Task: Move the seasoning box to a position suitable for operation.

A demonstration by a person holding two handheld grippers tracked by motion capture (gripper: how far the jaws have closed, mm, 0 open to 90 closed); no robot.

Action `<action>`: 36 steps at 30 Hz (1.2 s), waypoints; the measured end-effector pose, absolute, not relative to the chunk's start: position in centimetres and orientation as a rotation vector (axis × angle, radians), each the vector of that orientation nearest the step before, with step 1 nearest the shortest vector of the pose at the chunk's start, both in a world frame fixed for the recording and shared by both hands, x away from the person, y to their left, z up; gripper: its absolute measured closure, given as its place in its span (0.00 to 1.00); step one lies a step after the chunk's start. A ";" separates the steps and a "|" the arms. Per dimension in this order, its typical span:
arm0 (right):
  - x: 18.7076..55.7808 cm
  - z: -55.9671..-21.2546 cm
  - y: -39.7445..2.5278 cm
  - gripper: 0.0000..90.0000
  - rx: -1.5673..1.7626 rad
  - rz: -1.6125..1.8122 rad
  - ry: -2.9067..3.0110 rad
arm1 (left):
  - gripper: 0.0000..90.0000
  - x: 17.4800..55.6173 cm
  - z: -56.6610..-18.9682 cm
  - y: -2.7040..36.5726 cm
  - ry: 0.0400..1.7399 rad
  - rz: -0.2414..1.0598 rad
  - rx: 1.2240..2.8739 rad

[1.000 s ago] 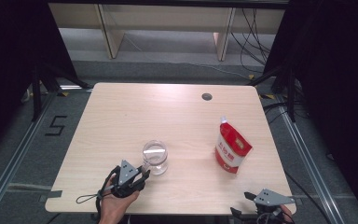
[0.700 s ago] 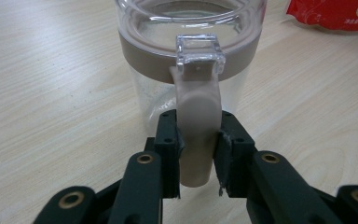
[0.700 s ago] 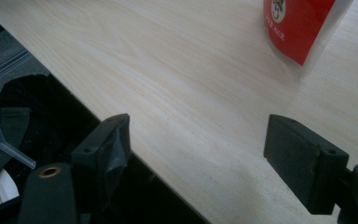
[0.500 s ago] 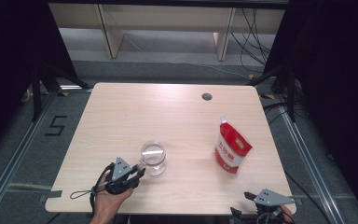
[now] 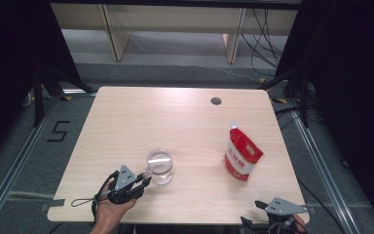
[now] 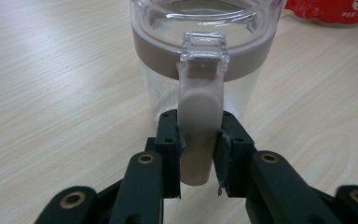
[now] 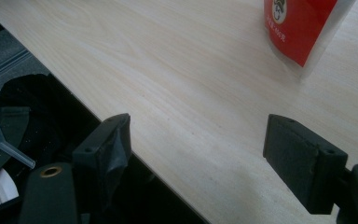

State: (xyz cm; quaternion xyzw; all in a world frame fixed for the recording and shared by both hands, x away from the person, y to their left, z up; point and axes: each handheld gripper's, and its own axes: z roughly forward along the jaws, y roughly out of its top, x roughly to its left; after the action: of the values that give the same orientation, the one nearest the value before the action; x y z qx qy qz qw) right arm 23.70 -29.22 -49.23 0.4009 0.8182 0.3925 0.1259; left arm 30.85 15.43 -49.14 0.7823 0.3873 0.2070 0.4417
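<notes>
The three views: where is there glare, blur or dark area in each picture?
High view: pale glare on the far part of the table, black sides. Left gripper view: sharp on the cup handle, red pouch blurred. Right gripper view: dim, the jaws soft, darkness below the table edge.

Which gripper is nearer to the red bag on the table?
Right. The right gripper waits open at the near table edge, just below the red bag. The left gripper is farther away, shut on the jar handle.
</notes>
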 end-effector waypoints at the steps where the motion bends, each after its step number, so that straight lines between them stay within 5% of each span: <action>1: 23.8 -49.2 -29.3 0.27 1.146 1.141 2.383 | 0.81 30.8 -49.2 15.4 0.955 0.506 1.941; 36: 23.8 -49.3 -29.2 0.27 1.154 1.143 2.399 | 0.81 30.2 -49.6 11.1 0.500 0.258 2.012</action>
State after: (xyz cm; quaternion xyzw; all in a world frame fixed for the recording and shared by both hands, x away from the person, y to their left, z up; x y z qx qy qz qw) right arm 23.81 -29.16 -49.26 0.3953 0.8219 0.3916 0.1220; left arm 30.18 11.07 -49.65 0.8327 0.2071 0.1069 0.5023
